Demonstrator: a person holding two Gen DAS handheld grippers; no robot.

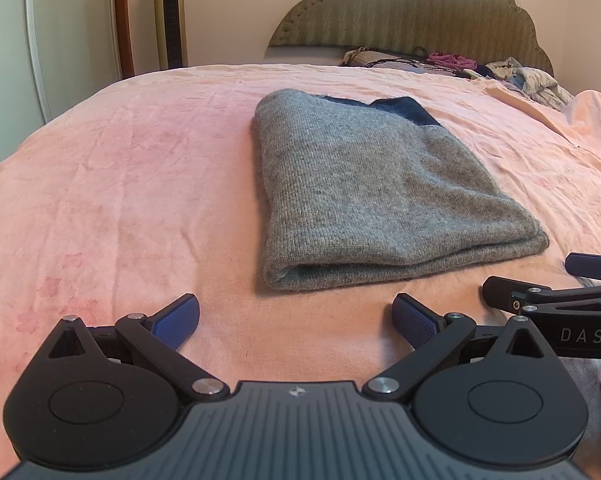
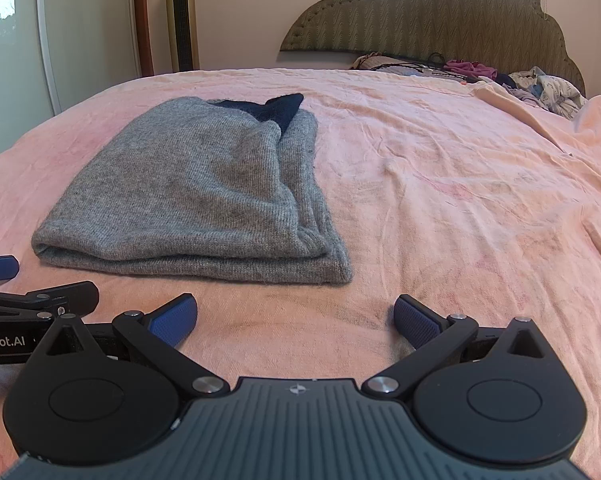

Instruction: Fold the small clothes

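A grey knitted garment (image 1: 364, 196) lies folded in layers on the pink bed sheet (image 1: 120, 180), with a dark blue part (image 1: 404, 110) showing at its far end. In the right wrist view the same garment (image 2: 196, 196) lies ahead and to the left. My left gripper (image 1: 296, 320) is open just short of the garment's near fold, nothing between its blue pads. My right gripper (image 2: 296, 320) is open too, empty, near the garment's right corner. The right gripper's fingers (image 1: 500, 290) show at the left view's right edge.
A heap of loose clothes (image 1: 532, 80) lies at the head of the bed under the padded headboard (image 1: 412, 12). A tall tower fan (image 1: 171, 12) and a wardrobe door (image 1: 16, 40) stand at the far left. Rumpled sheet (image 2: 480, 184) stretches to the right.
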